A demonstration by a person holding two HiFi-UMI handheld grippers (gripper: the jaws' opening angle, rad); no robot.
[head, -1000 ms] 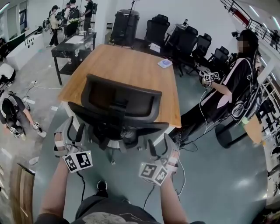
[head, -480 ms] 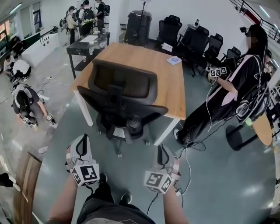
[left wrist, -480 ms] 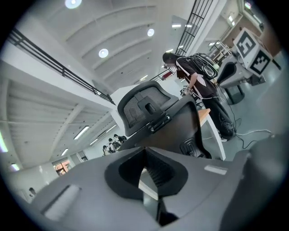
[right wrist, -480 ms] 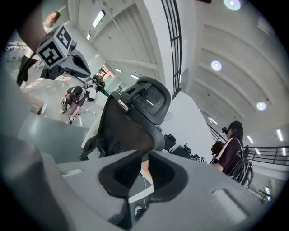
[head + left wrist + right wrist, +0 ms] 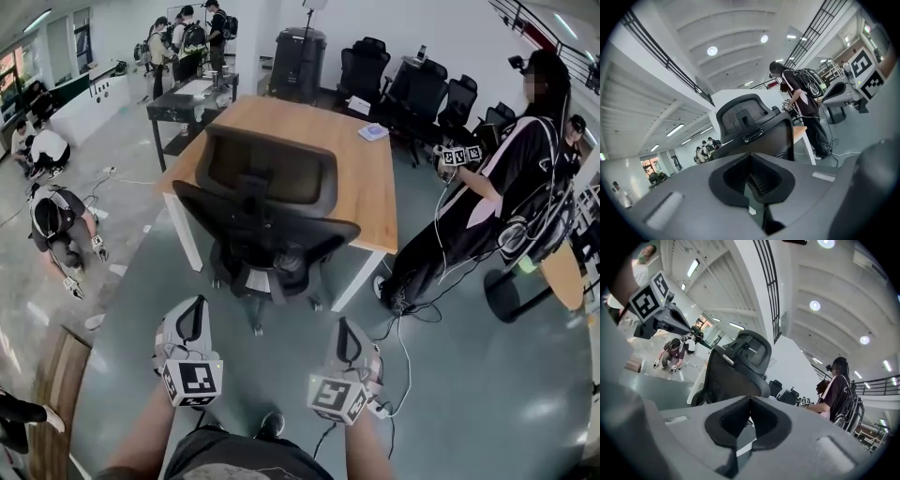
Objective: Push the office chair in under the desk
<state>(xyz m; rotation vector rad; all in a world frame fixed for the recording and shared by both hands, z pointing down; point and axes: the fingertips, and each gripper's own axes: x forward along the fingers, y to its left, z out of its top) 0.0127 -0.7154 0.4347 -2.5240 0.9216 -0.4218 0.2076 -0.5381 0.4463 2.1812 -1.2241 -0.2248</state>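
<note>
The black office chair (image 5: 267, 211) stands at the near end of the wooden desk (image 5: 361, 187), its mesh back turned to me and hiding the seat. My left gripper (image 5: 192, 307) and right gripper (image 5: 344, 328) hang low over the floor, well short of the chair and touching nothing. Both have just been closing and are now shut, with nothing between the jaws. In the left gripper view the chair (image 5: 752, 124) rises beyond the left gripper (image 5: 750, 164). The chair (image 5: 736, 366) also shows past the right gripper (image 5: 750, 401) in the right gripper view.
A person in black (image 5: 506, 187) stands right of the desk with cables (image 5: 403, 328) on the floor nearby. Several black chairs (image 5: 412, 84) line the back wall. A black table (image 5: 187, 98) stands far left, people crouch at the left (image 5: 56, 216), and a small white item (image 5: 373, 131) lies on the desk.
Both grippers have drawn back from the chair's sides toward me and gone from open to shut. The chair stays at the desk's near end.
</note>
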